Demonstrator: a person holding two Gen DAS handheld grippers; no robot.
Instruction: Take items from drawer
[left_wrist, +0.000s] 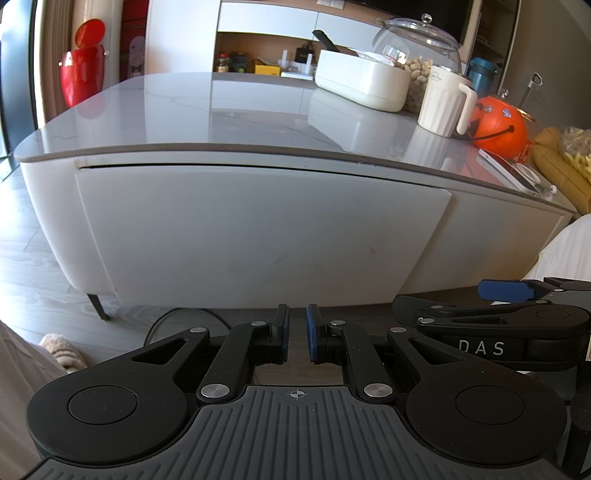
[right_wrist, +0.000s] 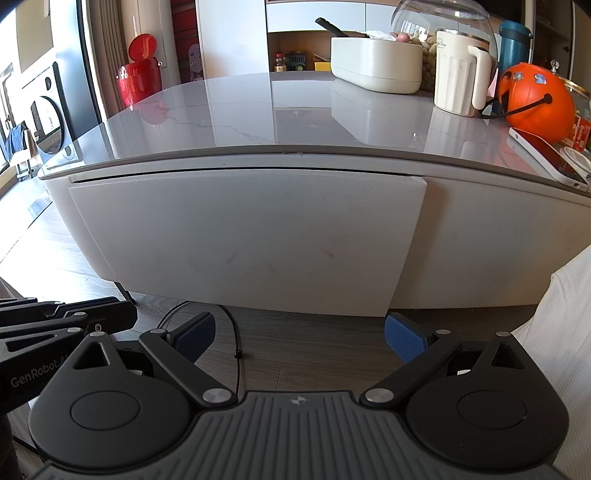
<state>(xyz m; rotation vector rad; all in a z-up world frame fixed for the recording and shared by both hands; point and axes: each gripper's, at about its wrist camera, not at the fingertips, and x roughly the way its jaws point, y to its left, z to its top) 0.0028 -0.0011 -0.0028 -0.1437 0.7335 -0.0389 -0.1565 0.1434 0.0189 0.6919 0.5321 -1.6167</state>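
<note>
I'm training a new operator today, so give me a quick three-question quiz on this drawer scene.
1. True or false: the drawer front of the coffee table is already pulled wide open.
2. Which gripper has its jaws spread wide: A) left gripper, B) right gripper?
3. Fill in: on the tabletop, the white ribbed pitcher stands right next to the orange ______.

Key: 1. False, it sits nearly flush, with only a thin gap along the top. 2. B; the left gripper's jaws are nearly together, holding nothing. 3. pumpkin bucket.
</note>
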